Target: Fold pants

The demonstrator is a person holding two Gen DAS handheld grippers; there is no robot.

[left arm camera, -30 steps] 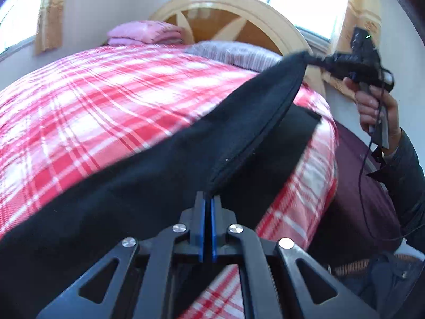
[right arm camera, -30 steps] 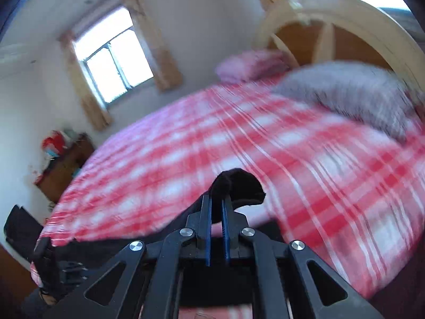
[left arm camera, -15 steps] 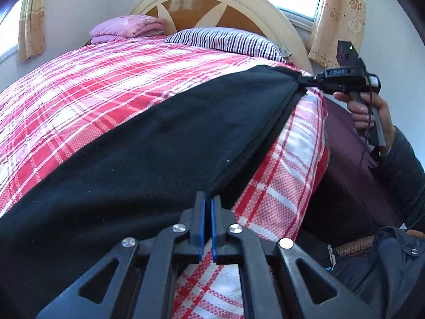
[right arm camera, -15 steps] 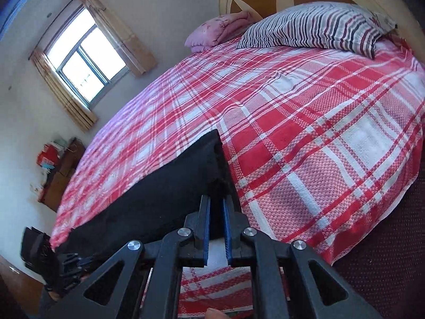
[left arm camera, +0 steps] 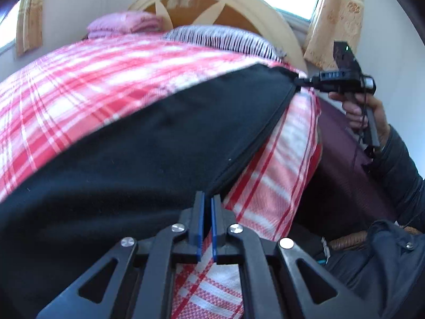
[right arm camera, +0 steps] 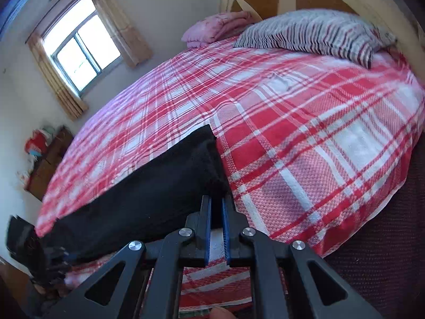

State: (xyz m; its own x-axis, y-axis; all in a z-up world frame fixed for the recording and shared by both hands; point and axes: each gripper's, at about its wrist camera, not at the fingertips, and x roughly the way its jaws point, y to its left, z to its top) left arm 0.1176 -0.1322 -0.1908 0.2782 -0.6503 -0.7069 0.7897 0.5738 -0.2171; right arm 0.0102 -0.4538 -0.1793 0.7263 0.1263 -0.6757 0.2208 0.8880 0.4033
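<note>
**Black pants laid flat along the near side of the bed**

Red-and-white plaid bedding, coarsely woven, covers the bed, with a striped pillow and a folded pink blanket against the arched wooden headboard. Black pants, matte and soft, are spread lengthwise near the bed's edge; their near-left portion is cut off by the frame. The left gripper is seen with jaws slightly parted, the pants' hem just at the tips; whether cloth is pinched cannot be told. The right gripper shows the same narrow gap at the pants' corner, its hold equally unclear. Bare bedding lies beyond the pants.
</note>
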